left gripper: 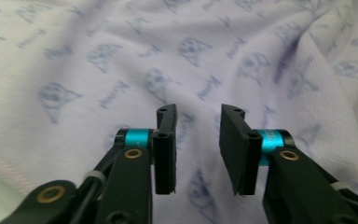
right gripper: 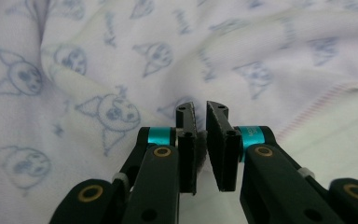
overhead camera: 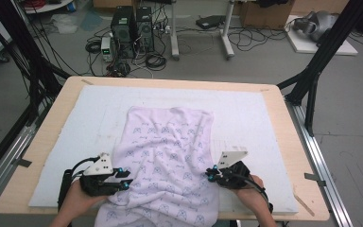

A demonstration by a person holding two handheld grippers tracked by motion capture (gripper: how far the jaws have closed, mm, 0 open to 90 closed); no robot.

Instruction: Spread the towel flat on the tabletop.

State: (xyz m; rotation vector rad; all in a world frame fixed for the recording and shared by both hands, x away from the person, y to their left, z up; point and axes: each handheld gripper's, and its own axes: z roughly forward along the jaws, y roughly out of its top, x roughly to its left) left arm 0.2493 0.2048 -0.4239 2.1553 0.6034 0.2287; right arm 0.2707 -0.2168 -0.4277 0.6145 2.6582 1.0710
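towel hangs off the table edge, high view.

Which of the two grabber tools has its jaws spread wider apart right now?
The left gripper: a wide gap shows between its jaws above the printed cloth. The right gripper has only a narrow slit between its jaws.

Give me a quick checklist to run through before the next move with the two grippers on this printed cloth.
1. Left gripper jaws apart, ready to take cloth: ok.
2. Right gripper has a hold: cannot tell; the jaws stand nearly closed with a narrow gap, and no fold shows between them.
3. Each gripper at a side edge of the cloth, left and right: ok.
4. Cloth lying flat: not ok, wrinkled, with its near end over the table edge.
5. White mat beyond the cloth free of other things: ok.
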